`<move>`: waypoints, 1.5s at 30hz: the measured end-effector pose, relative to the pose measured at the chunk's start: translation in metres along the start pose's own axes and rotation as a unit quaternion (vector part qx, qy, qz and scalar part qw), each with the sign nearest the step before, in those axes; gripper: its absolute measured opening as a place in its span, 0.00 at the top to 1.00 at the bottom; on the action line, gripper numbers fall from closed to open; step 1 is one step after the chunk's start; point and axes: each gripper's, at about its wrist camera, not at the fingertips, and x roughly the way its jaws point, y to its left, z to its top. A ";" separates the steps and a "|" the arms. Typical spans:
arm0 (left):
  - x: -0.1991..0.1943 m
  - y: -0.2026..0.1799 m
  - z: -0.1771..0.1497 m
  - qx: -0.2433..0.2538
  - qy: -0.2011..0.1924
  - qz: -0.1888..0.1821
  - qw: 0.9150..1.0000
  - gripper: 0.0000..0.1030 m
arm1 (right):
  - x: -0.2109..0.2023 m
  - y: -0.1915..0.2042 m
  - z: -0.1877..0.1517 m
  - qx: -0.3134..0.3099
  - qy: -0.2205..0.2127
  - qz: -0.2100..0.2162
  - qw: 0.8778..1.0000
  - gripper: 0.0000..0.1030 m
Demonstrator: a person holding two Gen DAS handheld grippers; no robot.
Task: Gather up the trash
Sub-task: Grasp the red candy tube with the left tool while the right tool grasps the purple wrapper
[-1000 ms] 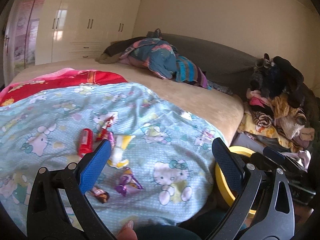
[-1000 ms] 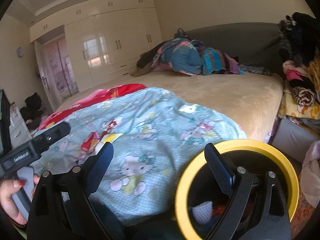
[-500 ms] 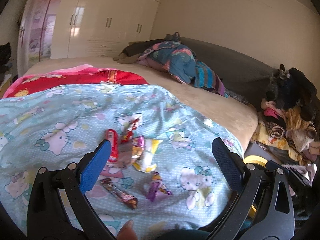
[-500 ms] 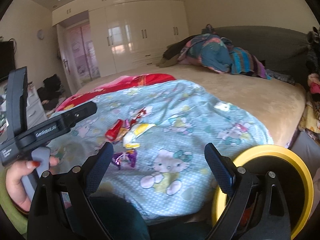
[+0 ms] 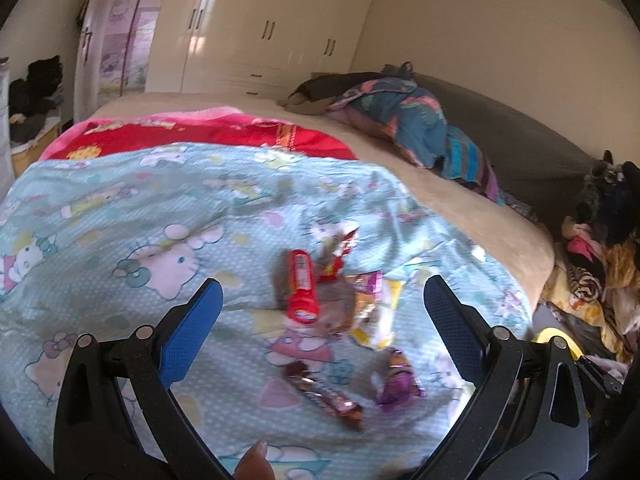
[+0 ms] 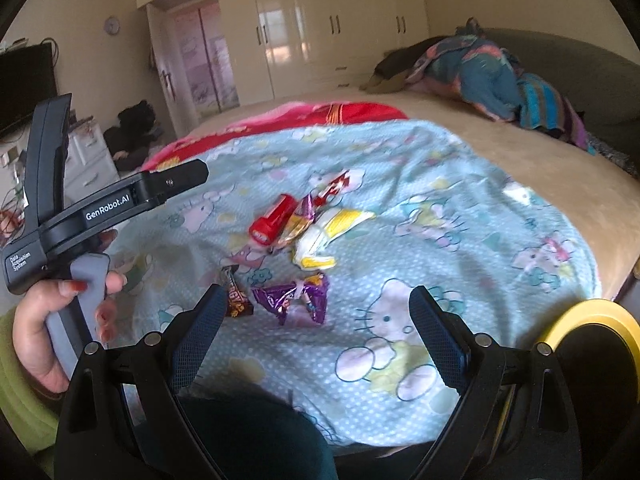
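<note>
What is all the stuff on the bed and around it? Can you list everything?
red tube: 1, red, on the blue blanket, back left of the pile
red wrapper: 1, red and white, farthest back
gold wrapper: 1, gold and purple, beside the tube
yellow wrapper: 1, white and yellow, middle right
purple wrapper: 1, shiny purple, nearest front
brown bar wrapper: 1, dark brown, front left
blanket: 1, light blue with cartoon cats, on the bed
red blanket: 1, red, behind the blue one
clothes heap: 1, blue and multicoloured, far end
bin: 1, yellow rim, right of the bed
wardrobe: 1, cream, back wall
left gripper: open
right gripper: open
</note>
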 end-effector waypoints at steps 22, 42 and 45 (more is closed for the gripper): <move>0.079 0.026 -0.014 -0.043 0.112 -0.016 0.993 0.43 | 0.082 0.012 0.009 -0.046 0.118 0.038 0.991 0.13; 0.131 0.029 -0.020 -0.067 0.162 -0.033 0.984 0.55 | 0.104 -0.010 0.000 0.020 0.153 0.072 0.985 0.63; 0.132 0.027 -0.021 -0.064 0.163 -0.041 0.984 0.67 | 0.098 -0.016 -0.002 0.045 0.137 0.069 0.987 0.65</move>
